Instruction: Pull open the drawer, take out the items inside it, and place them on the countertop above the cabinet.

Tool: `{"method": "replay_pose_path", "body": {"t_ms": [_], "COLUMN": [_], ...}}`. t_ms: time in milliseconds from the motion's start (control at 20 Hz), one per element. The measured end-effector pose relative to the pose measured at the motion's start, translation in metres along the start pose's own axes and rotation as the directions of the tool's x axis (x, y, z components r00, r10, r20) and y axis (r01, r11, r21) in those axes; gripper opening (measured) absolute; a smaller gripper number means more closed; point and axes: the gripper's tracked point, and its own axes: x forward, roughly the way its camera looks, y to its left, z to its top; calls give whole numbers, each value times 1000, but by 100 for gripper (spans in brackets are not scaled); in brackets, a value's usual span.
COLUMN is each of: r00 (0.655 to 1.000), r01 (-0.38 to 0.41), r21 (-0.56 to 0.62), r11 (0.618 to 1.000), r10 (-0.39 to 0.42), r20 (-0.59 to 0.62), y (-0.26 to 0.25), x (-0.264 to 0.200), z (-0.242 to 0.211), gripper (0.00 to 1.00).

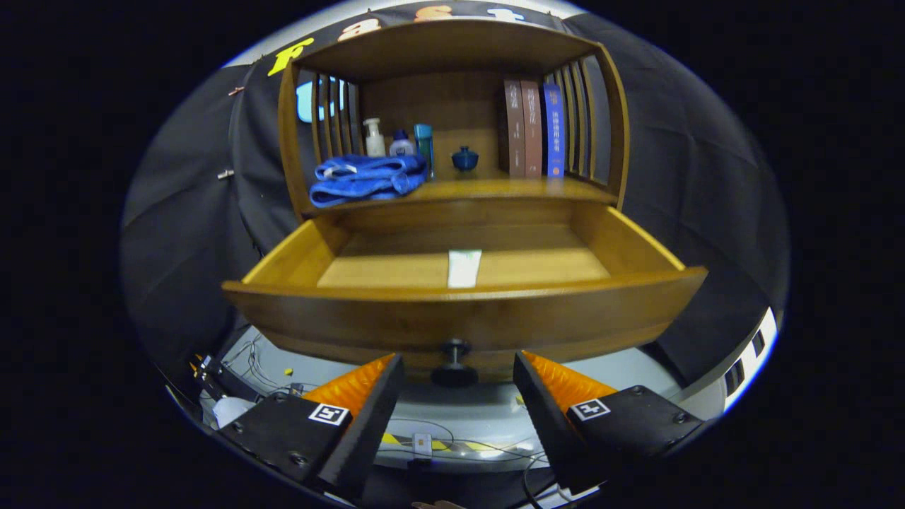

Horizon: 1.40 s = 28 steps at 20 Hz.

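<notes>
Inspecting from left to right: on the countertop (495, 189) above the drawer, a folded blue towel (368, 178) lies at the left, with a white pump bottle (373, 138), a small clear bottle with a blue cap (401, 144) and a teal bottle (423, 145) standing close behind it. A small dark blue lidded pot (464, 158) sits near the middle, and three upright books (533, 127) stand against the slatted right side of the wooden cabinet (452, 49).

The drawer (463, 322) is pulled well out. Its floor carries one flat pale slip, seemingly paper or a sachet (464, 268), lying just right of centre near the front wall; what it is cannot be told. Nothing else is visible inside, though the front wall hides the nearest strip of floor.

The gripper (458, 378) is released, fingers spread, with the drawer's dark knob (454, 364) between them and neither finger pressing on it.

Judgement: the opening step looks done; retrieval is in hand. The next move calls for lifting clear of the knob, passing over the front wall and descending on the slip. A thin flat item will likely need an edge pinch.
</notes>
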Motion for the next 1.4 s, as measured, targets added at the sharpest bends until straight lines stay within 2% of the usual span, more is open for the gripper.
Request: {"method": "replay_pose_path", "body": {"t_ms": [100,250,400,550,650,850,1050,1200,1400], "r00": [999,998,989,963,939,883,823,763,735], "r01": [-41,-54,-53,-16,-6,19,41,59,60], "r21": [17,31,49,16,-25,-35,-51,-38,-37], "r11": [999,998,997,1000,1000,999,998,998,998], "r10": [41,54,59,20,-3,-33,-62,-70,-69], "r20": [27,13,-135,-267,-343,-469,-564,-643,-674], "y": [9,9,12,3,-1,-9,-16,-21,-19], "x": [-1,28,73,115,138,176,193,199,206], "z": [40,81,81,70,62,41,22,3,-9], "gripper": [98,99,99,99,100,100,100,100,99]}}
